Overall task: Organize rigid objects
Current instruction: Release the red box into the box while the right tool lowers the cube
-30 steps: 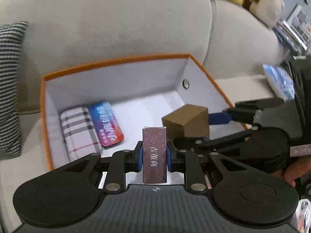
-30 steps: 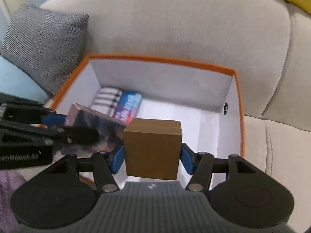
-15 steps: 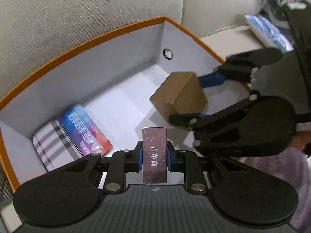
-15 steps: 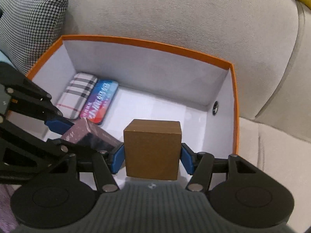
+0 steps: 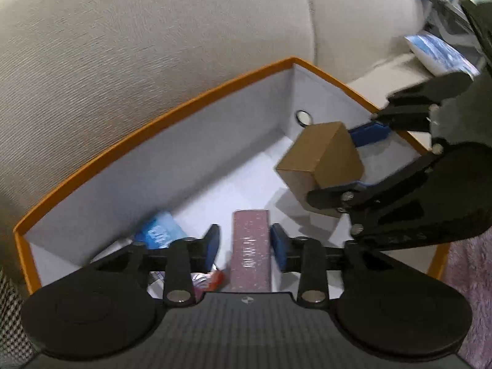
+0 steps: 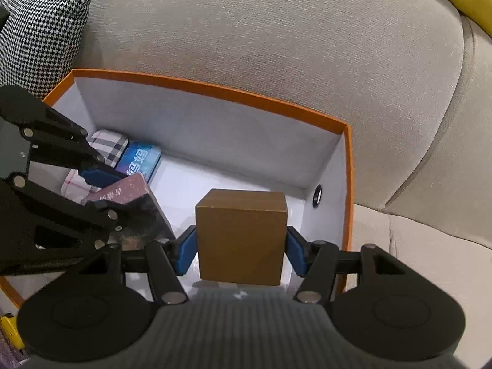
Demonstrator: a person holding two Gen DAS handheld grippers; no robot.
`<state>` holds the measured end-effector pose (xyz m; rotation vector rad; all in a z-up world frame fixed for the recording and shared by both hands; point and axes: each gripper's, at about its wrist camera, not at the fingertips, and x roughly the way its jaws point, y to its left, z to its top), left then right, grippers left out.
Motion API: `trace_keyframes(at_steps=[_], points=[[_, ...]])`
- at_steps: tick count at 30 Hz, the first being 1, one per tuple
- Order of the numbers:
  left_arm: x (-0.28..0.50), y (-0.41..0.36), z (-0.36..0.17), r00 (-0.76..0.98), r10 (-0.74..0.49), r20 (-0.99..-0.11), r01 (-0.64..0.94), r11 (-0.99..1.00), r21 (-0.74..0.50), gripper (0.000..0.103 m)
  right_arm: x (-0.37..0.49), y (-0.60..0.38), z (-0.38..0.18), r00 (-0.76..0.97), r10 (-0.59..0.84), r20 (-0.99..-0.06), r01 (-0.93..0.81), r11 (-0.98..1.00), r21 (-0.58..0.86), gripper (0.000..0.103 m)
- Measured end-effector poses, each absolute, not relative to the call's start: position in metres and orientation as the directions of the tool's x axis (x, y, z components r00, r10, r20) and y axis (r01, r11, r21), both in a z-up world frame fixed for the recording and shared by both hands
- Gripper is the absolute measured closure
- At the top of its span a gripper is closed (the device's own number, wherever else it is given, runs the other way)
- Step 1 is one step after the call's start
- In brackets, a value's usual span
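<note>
The left gripper (image 5: 245, 244) hangs inside the box (image 5: 153, 129), its jaws opening. The purple pack (image 5: 251, 250) stands between the blue pads (image 5: 212, 243), with a gap showing on each side, so it looks released, though motion blur leaves this a little unsure. In the right wrist view the pack (image 6: 129, 196) leans at about 9 o'clock from the block, at the box's left side.

The right gripper (image 6: 241, 250) is clenched on the brown block (image 6: 241, 236), both pads flat against its sides, holding it above the white floor at the box's right half, near the grommet (image 6: 317, 195) at 2 o'clock.

At 10 o'clock, along the back-left corner, lie the plaid case (image 6: 107, 146) and the blue tin (image 6: 140, 161), side by side and touching. The box sits on a beige sofa (image 6: 276, 46), with a houndstooth cushion (image 6: 40, 33) at 11 o'clock.
</note>
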<state>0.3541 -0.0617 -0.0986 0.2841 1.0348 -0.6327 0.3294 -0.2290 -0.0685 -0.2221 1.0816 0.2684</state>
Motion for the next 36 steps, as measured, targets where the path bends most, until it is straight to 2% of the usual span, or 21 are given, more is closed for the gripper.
trace_keyframes(at_steps=[1, 3, 10, 14, 18, 20, 24, 29, 36], points=[[0.356, -0.058, -0.098, 0.367, -0.359, -0.858, 0.596, 0.799, -0.079, 0.040, 0.329, -0.229, -0.068, 0.445, 0.107, -0.889, -0.325, 0.944, -0.049, 0.042], [0.357, -0.051, -0.092, 0.385, -0.378, -0.842, 0.582, 0.807, -0.096, 0.033, 0.327, -0.230, -0.068, 0.451, 0.108, -0.886, -0.332, 0.942, -0.054, 0.042], [0.363, -0.044, -0.084, 0.394, -0.307, -0.866, 0.527, 0.848, -0.061, 0.035, 0.318, -0.228, -0.069, 0.451, 0.141, -0.881, -0.409, 0.910, -0.063, 0.042], [0.363, -0.038, -0.095, 0.334, -0.256, -0.907, 0.487, 0.871, -0.067, 0.030, 0.315, -0.222, -0.072, 0.455, 0.144, -0.879, -0.432, 0.899, -0.077, 0.042], [0.365, -0.032, -0.111, 0.249, -0.233, -0.940, 0.433, 0.895, -0.106, 0.048, 0.314, -0.216, -0.076, 0.453, 0.149, -0.879, -0.452, 0.888, -0.082, 0.042], [0.365, -0.034, -0.115, 0.235, -0.256, -0.938, 0.433, 0.891, -0.135, 0.049, 0.314, -0.212, -0.078, 0.441, 0.164, -0.883, -0.472, 0.879, -0.073, 0.042], [0.369, -0.043, -0.123, 0.236, -0.243, -0.941, 0.438, 0.891, -0.120, 0.061, 0.320, -0.200, -0.084, 0.439, 0.164, -0.883, -0.534, 0.838, -0.111, 0.042], [0.385, -0.051, -0.129, 0.250, -0.254, -0.934, 0.420, 0.898, -0.132, 0.066, 0.339, -0.189, -0.093, 0.458, 0.068, -0.886, -0.543, 0.811, -0.218, 0.042], [0.409, -0.064, -0.135, 0.276, -0.201, -0.940, 0.405, 0.911, -0.076, 0.071, 0.342, -0.188, -0.100, 0.458, 0.052, -0.888, -0.597, 0.758, -0.263, 0.042]])
